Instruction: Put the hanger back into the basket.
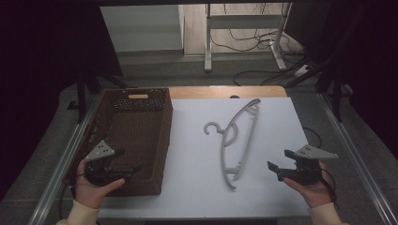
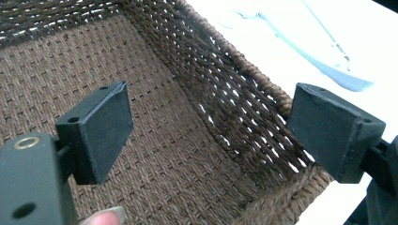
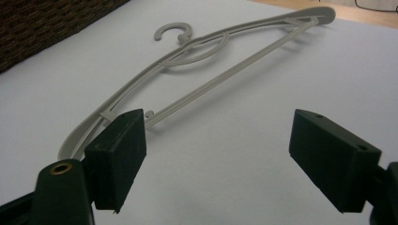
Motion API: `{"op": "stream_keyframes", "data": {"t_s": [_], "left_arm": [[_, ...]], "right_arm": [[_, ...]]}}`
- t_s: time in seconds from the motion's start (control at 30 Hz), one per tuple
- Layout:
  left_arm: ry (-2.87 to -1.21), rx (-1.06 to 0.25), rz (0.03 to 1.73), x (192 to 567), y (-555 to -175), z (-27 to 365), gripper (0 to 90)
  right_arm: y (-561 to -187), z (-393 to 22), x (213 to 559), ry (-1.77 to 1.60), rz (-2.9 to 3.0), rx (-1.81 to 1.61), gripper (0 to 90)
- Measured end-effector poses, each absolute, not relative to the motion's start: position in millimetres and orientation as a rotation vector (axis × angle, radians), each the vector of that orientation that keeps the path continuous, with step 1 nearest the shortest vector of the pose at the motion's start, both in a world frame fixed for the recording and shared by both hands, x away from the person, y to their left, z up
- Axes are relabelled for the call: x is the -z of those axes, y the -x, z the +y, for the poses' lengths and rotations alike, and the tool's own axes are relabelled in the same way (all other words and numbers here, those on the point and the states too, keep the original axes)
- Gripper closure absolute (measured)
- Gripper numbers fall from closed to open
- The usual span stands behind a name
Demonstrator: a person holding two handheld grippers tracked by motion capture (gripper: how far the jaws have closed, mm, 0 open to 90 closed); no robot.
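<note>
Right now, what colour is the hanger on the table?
Light grey; the hanger shows best in the right gripper view.

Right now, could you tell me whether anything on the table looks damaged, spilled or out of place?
Nothing stands out: the pale grey plastic coat hanger lies flat and whole on the white tabletop, and the dark brown woven basket sits upright beside it.

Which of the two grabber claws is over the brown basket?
The left gripper. Its open jaws hang over the near end of the woven basket, while the right gripper sits over the white table, beside the grey hanger.
</note>
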State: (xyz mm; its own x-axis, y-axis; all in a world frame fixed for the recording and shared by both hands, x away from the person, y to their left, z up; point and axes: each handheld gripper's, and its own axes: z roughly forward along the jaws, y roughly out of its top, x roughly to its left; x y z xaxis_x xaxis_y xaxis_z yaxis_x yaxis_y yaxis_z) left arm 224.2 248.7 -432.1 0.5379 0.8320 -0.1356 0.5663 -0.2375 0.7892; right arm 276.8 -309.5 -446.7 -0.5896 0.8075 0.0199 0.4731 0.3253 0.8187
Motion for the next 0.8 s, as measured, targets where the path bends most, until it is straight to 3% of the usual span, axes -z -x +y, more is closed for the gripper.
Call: {"op": "stream_keyframes", "data": {"t_s": [0.8], "left_arm": [[-1.942,-0.366,1.117,433.5,-227.4,247.1,14.3]], "right_arm": [[-278.0,-309.2,446.4,-1.228,2.215,-1.118,21.3]]}}
